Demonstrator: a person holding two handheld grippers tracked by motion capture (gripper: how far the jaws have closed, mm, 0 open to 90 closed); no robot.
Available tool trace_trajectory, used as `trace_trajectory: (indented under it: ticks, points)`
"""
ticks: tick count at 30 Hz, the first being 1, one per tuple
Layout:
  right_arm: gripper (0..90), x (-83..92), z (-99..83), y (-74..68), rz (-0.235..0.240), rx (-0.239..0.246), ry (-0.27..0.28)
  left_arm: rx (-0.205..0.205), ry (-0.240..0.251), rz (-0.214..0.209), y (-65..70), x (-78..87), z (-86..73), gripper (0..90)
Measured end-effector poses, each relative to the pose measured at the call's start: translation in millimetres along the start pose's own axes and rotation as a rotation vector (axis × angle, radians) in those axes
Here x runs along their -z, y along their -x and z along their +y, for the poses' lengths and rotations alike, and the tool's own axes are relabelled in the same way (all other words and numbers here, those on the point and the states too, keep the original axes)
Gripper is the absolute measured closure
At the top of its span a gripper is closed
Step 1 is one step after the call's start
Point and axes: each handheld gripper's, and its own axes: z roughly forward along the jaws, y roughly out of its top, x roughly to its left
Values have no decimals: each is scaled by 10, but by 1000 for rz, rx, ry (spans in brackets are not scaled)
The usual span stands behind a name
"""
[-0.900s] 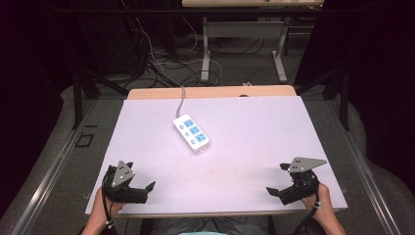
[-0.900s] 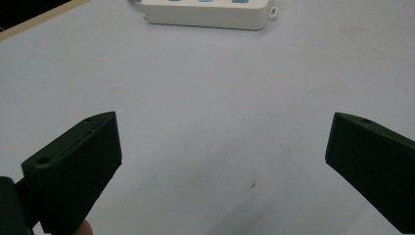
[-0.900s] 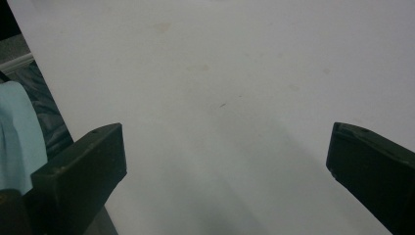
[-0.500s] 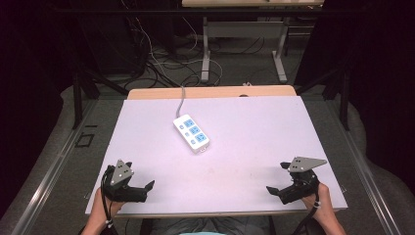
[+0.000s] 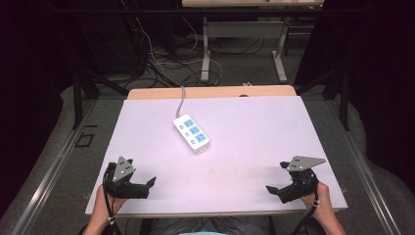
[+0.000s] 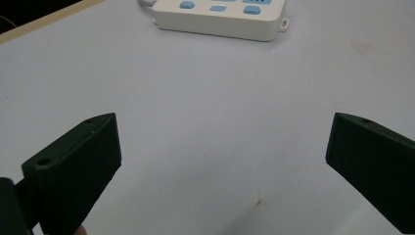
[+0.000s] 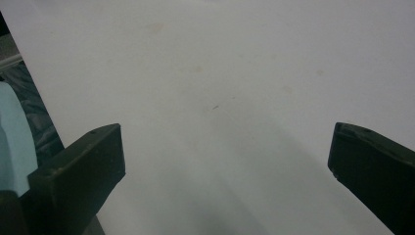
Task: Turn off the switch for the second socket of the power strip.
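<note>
A white power strip (image 5: 192, 133) with blue sockets lies at an angle on the white table (image 5: 254, 132), left of centre; its grey cable (image 5: 182, 100) runs off the far edge. My left gripper (image 5: 147, 185) rests near the front left corner, open and holding nothing. In the left gripper view its jaws (image 6: 222, 147) stand wide apart, pointing toward the power strip (image 6: 220, 17) farther off. My right gripper (image 5: 275, 177) sits near the front right corner, open too. In the right gripper view bare tabletop lies between the jaws of the right gripper (image 7: 225, 161).
A wooden strip (image 5: 210, 92) borders the table's far edge. Behind it the floor holds tangled cables (image 5: 161, 63) and the metal legs of another table (image 5: 205, 54). Metal rails (image 5: 54, 166) run along the left side. A light blue garment (image 7: 12, 142) shows past the table's front edge.
</note>
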Motion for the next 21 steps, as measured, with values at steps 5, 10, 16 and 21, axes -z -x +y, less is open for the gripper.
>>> trace_trajectory:
  ticks: [5, 10, 16, 21]
  points:
    - [3, 3, -2, -3, 1, -10, -6, -13, 0, 11, -5, -59, 71, 0]
    - [3, 1, -7, 5, -4, -8, 1, -4, 4, 27, -12, -117, 148, 0]
    - [3, -2, -6, 5, -5, -13, -1, -12, -7, 14, 36, -182, 207, 0]
    - [4, 1, -7, 5, -3, -14, -3, -36, -2, 16, 54, -238, 289, 0]
